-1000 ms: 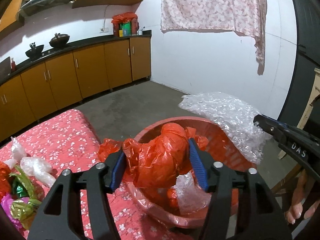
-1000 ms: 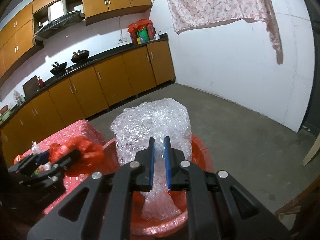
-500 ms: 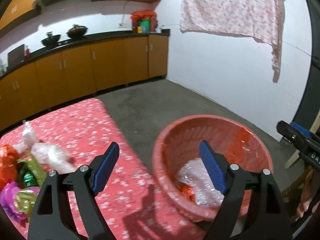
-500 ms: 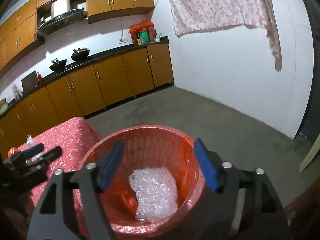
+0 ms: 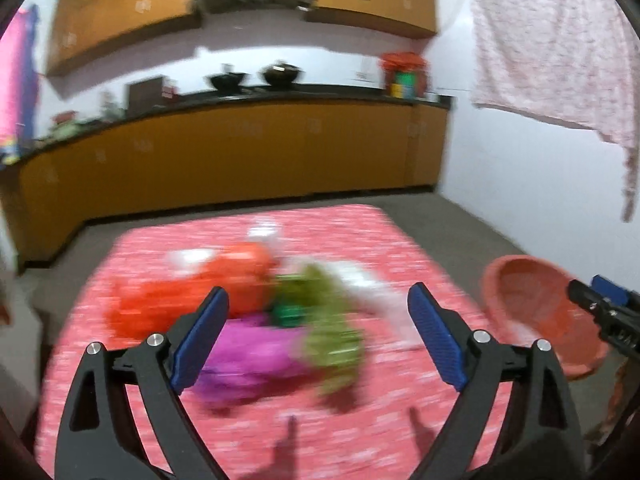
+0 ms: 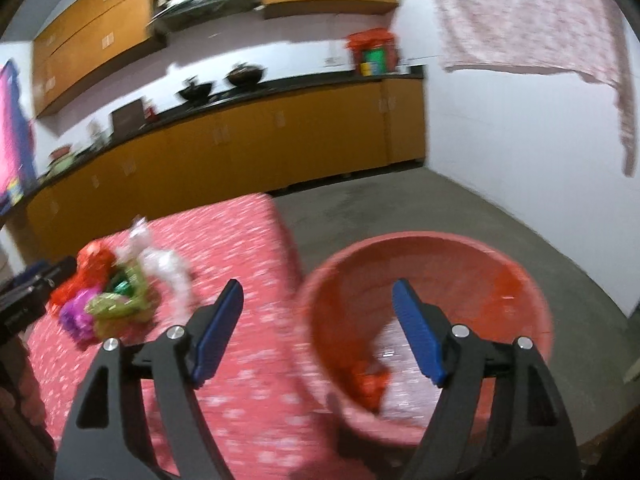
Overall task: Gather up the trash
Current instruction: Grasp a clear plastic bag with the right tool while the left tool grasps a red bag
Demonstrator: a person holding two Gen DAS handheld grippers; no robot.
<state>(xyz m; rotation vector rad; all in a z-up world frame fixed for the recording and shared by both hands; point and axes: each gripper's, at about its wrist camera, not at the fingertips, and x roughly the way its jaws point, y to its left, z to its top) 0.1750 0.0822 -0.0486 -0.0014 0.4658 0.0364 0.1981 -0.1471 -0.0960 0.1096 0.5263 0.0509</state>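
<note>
A blurred heap of trash lies on the red flowered table [image 5: 248, 420]: an orange bag [image 5: 200, 288], a purple wrapper [image 5: 248, 356], green foil [image 5: 332, 328] and clear plastic [image 5: 372, 284]. My left gripper [image 5: 316, 340] is open and empty just above the heap. The red basket [image 6: 432, 248] stands at the table's right edge and holds bubble wrap and an orange bag [image 6: 370, 386]. My right gripper [image 6: 318, 332] is open and empty over the basket's near left rim. The heap also shows in the right wrist view [image 6: 116, 292].
Orange kitchen cabinets [image 5: 240, 156] with a dark counter run along the back wall. A patterned cloth [image 5: 560, 40] hangs on the white wall at right. Grey floor [image 6: 400, 204] lies beyond the table and basket.
Both grippers let their trash fall into the basket and opened. The left gripper then swung left, from the basket to over the heap on the table; the right turned left too.
</note>
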